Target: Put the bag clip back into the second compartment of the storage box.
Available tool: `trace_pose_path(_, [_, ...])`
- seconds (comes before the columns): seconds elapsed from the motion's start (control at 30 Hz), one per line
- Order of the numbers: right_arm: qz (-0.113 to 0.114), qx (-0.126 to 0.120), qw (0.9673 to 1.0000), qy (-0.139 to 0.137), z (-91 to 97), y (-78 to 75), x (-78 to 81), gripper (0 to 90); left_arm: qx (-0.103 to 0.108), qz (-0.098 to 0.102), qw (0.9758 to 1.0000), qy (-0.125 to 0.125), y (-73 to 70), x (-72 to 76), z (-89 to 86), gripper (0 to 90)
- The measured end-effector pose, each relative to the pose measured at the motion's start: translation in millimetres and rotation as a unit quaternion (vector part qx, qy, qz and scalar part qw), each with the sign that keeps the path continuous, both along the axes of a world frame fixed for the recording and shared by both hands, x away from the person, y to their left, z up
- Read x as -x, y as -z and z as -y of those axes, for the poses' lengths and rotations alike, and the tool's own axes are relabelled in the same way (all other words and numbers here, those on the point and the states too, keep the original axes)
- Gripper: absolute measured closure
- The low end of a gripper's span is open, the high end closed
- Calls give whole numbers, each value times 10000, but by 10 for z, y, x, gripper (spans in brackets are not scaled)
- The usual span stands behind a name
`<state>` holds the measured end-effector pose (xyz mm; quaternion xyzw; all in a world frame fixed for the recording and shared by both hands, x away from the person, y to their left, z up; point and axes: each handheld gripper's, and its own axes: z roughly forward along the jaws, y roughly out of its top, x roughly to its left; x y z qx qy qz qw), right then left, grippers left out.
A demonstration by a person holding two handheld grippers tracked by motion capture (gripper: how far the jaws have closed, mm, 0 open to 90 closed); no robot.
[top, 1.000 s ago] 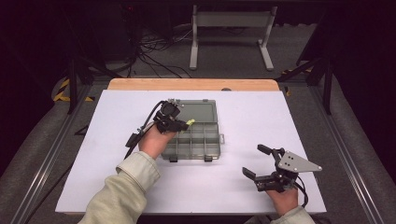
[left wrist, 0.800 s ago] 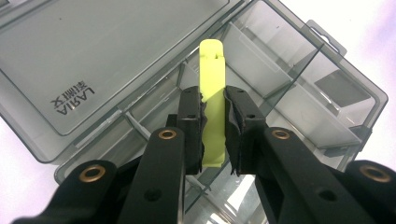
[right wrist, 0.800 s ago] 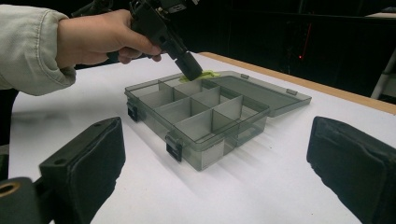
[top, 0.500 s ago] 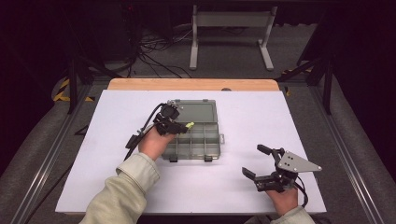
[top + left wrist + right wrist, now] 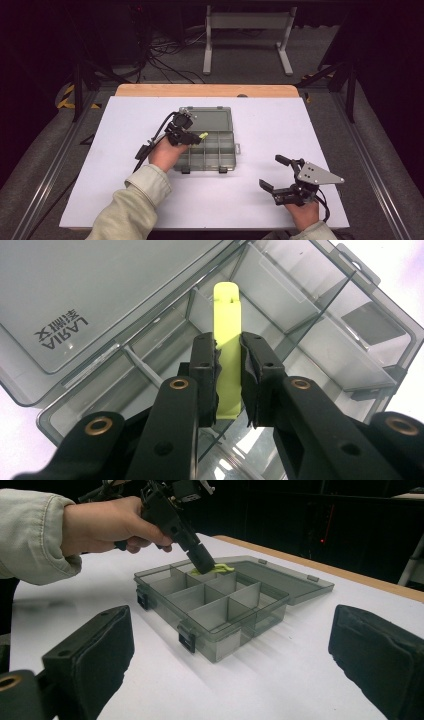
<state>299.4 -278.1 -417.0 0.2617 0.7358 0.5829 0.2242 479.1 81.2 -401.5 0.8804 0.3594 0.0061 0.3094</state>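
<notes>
Yellow-green clip [image 5: 227,350] clamped in left gripper [image 5: 229,385] over the open organizer box [image 5: 210,137].

Clip: flat plastic strip, jaws closed on its lower half, upper end sticking out past the jaw tips; sits over the box's far row of compartments, near the hinge line, at or just under rim level. Cannot tell if it touches the box floor. Box: smoky clear plastic, dividers forming small compartments, lid [image 5: 285,582] swung fully back and lying flat on the desk [image 5: 125,125] behind the box; two dark latches on the box's front wall. Left hand [image 5: 165,152] reaches in over the box's left end. Right gripper [image 5: 280,175]: jaws spread wide, holding nothing, well apart from the box, to its right and nearer the person, facing the box's front corner.
</notes>
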Motion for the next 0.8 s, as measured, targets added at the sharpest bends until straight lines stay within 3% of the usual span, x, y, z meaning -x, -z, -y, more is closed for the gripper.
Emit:
trace_pose_path(0.3, [-3,2,10000,-20,-1,1,-2,51,10,5,10000,-41,-4,-2,-12,765])
trace_pose_path(0.4, [-21,-2,10000,-14,0,1,0,51,43,-29,9999,-87,-13,-5,-21,692])
trace_pose_path(0.57, [-22,-4,10000,-14,-1,1,0,51,120,86,9998,-109,-65,15,-34,571])
trace_pose_path(0.63, [-21,-4,10000,-13,-2,2,0,51,153,193,9996,-131,-115,40,-40,541])
trace_pose_path(0.67, [-20,7,10000,-6,-2,1,1,51,167,245,9995,-128,-142,54,-41,466])
trace_pose_path(0.7, [-20,11,10000,2,-2,1,2,51,187,301,9993,-144,-169,70,-41,466])
trace_pose_path(0.8, [-24,-5,10000,2,-1,2,-3,50,333,427,9985,-96,-257,117,-62,335])
